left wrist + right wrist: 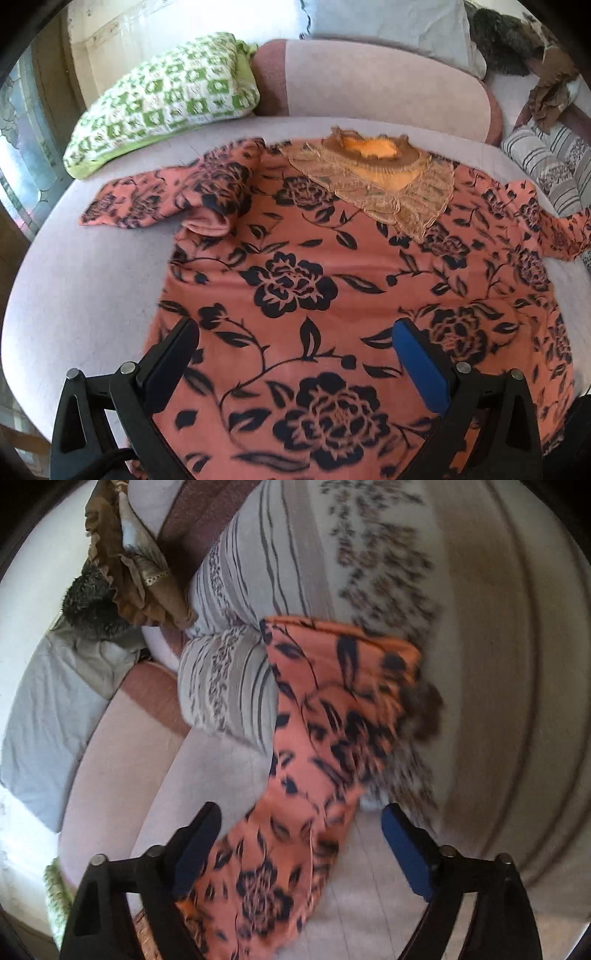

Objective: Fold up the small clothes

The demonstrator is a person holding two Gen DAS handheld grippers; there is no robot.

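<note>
A salmon top [295,266] with a dark rose print and a tan lace collar [388,184] lies spread face up on a pale pink cushioned seat [92,288]. One sleeve [147,203] lies bunched at the left. The other sleeve [325,720] runs off to the right and up onto a striped cushion [236,672]. My left gripper [295,328] hovers open over the lower body of the top, nothing between its fingers. My right gripper [301,818] is open astride the right sleeve, and its pads do not press the cloth.
A green and white crocheted pillow [166,99] leans at the back left beside a pink backrest [369,85]. A brown ruffled cloth [550,96], a dark furry thing [498,37] and a grey pillow [388,26] sit behind. The striped cushion [546,162] borders the seat's right side.
</note>
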